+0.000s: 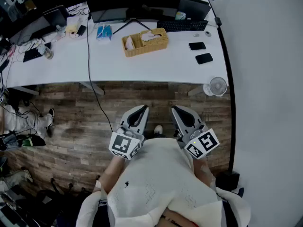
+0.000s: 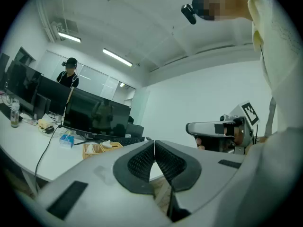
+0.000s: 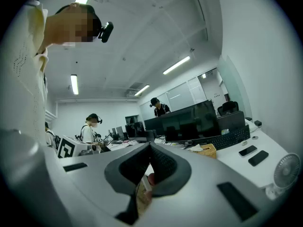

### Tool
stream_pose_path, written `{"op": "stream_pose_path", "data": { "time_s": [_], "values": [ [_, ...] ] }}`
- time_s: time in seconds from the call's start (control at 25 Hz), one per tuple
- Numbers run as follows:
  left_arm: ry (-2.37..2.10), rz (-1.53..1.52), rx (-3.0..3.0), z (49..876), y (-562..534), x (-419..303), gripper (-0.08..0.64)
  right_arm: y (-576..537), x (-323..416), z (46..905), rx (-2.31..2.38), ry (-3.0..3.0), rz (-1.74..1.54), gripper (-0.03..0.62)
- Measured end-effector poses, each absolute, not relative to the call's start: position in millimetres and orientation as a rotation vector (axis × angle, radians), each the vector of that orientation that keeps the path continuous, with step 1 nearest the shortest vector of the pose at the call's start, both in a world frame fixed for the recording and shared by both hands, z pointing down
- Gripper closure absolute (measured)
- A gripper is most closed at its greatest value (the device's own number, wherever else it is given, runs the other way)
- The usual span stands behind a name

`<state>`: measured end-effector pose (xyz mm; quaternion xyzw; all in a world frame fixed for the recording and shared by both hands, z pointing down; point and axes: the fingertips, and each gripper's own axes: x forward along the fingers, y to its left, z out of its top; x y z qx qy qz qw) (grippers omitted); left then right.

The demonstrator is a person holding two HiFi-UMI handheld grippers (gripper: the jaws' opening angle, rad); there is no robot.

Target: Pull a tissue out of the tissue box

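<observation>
Left claw, right claw clenched empty over wood floor; tissue box on desk.

Wicker tissue box on desk, tissue protruding.

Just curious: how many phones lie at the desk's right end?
2: one phone near the keyboard, the other phone closer to the desk's front edge. Others may be hidden elsewhere.

Loose cream knit sweater
</observation>
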<state>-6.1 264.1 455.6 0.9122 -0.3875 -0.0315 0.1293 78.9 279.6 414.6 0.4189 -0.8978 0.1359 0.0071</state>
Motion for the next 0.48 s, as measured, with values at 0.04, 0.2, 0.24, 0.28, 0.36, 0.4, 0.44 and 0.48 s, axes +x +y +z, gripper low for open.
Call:
{"op": "stream_pose_path", "data": {
  "time_s": [0.04, 0.2, 0.24, 0.28, 0.36, 0.4, 0.44, 0.48],
  "values": [
    [-1.130, -0.082, 2.660, 456.3, 263.5, -8.2, 0.545, 279.3, 77.6, 416.5, 1.314, -2.806, 0.425, 0.592],
    [-1.140, -0.063, 2.677, 459.0, 265.1, -20.3, 0.545, 281.6, 69.0, 422.6, 1.332, -2.818, 0.452, 0.592],
    [-1.142, -0.061, 2.678, 459.6, 266.2, -24.5, 0.545, 282.8, 65.4, 423.0, 1.334, -2.825, 0.459, 0.592],
    [-1.146, -0.059, 2.678, 460.3, 267.0, -29.0, 0.545, 283.7, 60.9, 423.0, 1.334, -2.831, 0.459, 0.592],
    [-1.158, -0.056, 2.674, 462.3, 267.0, -38.7, 0.545, 284.6, 49.5, 423.4, 1.318, -2.837, 0.440, 0.592],
    [-1.165, -0.056, 2.668, 463.6, 266.4, -43.2, 0.545, 285.0, 43.6, 423.9, 1.305, -2.838, 0.428, 0.592],
    [-1.172, -0.057, 2.663, 464.7, 265.8, -46.6, 0.545, 285.5, 38.5, 424.3, 1.292, -2.840, 0.418, 0.592],
    [-1.177, -0.059, 2.659, 465.4, 265.4, -48.6, 0.545, 286.3, 34.7, 424.6, 1.280, -2.842, 0.413, 0.592]
  ]
}}
